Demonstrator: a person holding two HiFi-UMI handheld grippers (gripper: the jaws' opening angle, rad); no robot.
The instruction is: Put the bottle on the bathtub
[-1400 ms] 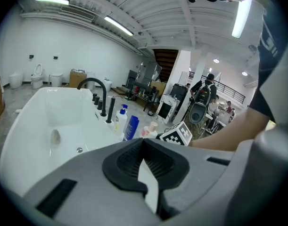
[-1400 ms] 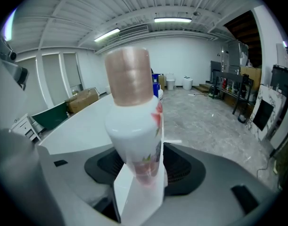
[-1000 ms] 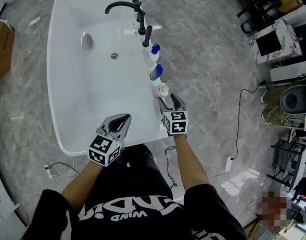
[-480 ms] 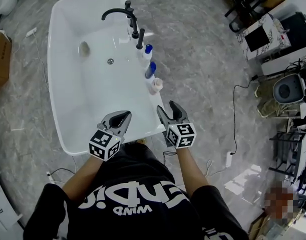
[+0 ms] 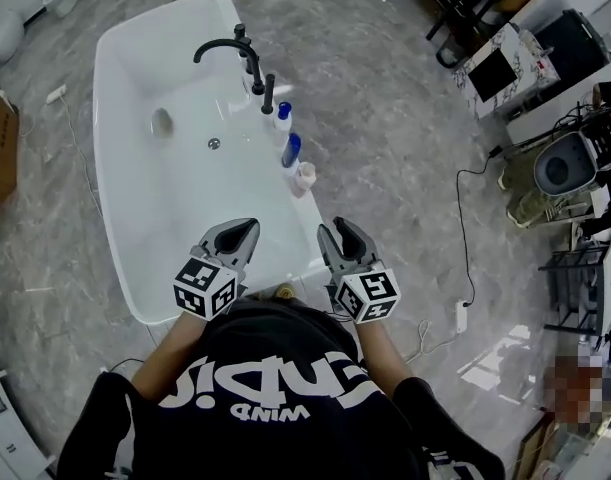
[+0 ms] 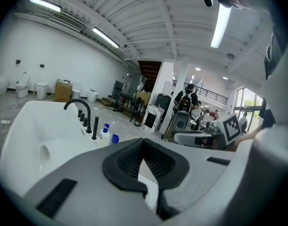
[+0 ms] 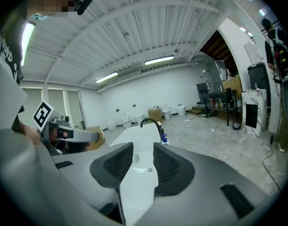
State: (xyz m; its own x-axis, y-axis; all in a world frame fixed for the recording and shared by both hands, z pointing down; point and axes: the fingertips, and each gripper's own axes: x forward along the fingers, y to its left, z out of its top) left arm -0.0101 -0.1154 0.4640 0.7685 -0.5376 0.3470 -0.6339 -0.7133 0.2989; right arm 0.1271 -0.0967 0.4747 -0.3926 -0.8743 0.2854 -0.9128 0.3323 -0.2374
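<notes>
Head view: the bottle (image 5: 305, 176) stands on the bathtub (image 5: 125, 198) rim beside two blue-capped bottles (image 5: 290, 149), apart from the left gripper (image 5: 240, 236) and right gripper (image 5: 340, 240); placing looks done. Left gripper view: jaws closed, empty. Right gripper view: jaws partly apart, just been closing on nothing.
</notes>
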